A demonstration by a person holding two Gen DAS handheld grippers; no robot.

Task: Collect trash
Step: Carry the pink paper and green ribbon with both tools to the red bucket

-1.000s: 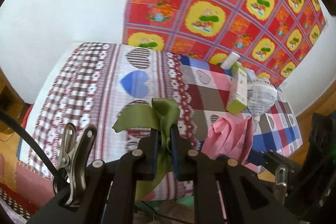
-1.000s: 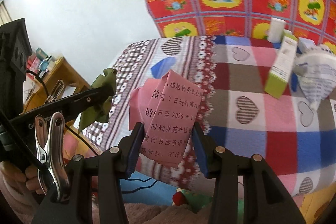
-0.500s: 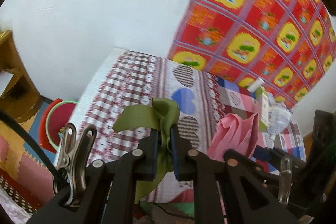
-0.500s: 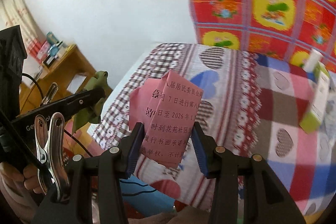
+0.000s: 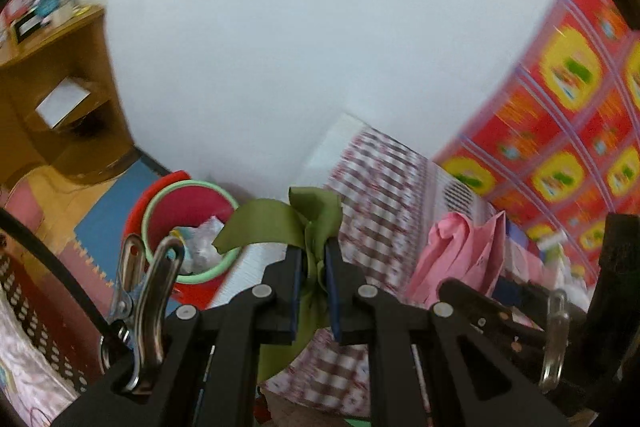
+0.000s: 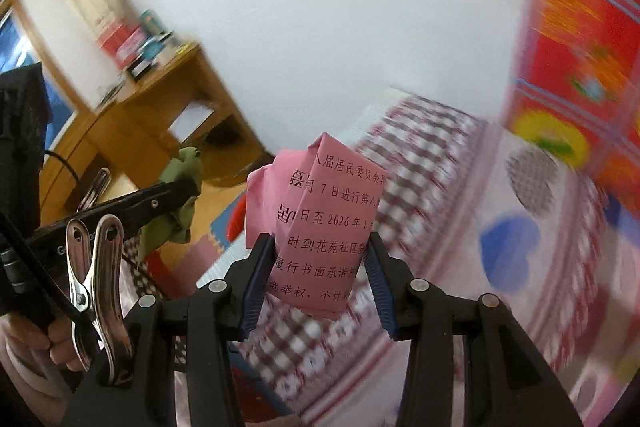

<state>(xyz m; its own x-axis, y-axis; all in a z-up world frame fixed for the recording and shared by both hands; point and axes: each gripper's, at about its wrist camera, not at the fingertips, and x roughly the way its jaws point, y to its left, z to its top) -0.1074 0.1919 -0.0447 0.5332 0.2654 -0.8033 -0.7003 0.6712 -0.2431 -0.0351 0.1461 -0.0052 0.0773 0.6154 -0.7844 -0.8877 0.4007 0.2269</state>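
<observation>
We are carrying two pieces of trash at once. Our left hand-held gripper [image 5: 312, 269] is clamped tight on a crumpled green paper [image 5: 298, 227], and our right hand-held gripper [image 6: 316, 279] is pinching a folded pink paper [image 6: 324, 223] between its blue pads, the jaws standing about half apart around the wad. Neither piece is in the bin yet.

The red bin [image 5: 186, 223] with its pale green rim is standing on the floor to the left of the bed [image 6: 460, 227], below and left of the green paper in the left wrist view. It is already holding some whitish crumpled rubbish, so we judge part of the collecting done. What is left, as we are reading it, is bringing both papers over the bin's mouth and letting them drop, the green one being nearer to it. Whether more trash is lying on the bed we cannot tell, since the far end is blurred.

The pink paper is showing printed black Chinese text, a residents' committee notice; among the lines we are reading "居民委员会", "7日进行第八", "日至 2026 年 1", "时到花苑社区", "行书面承诺" and "选举权,不计". No brand names are legible elsewhere.
</observation>
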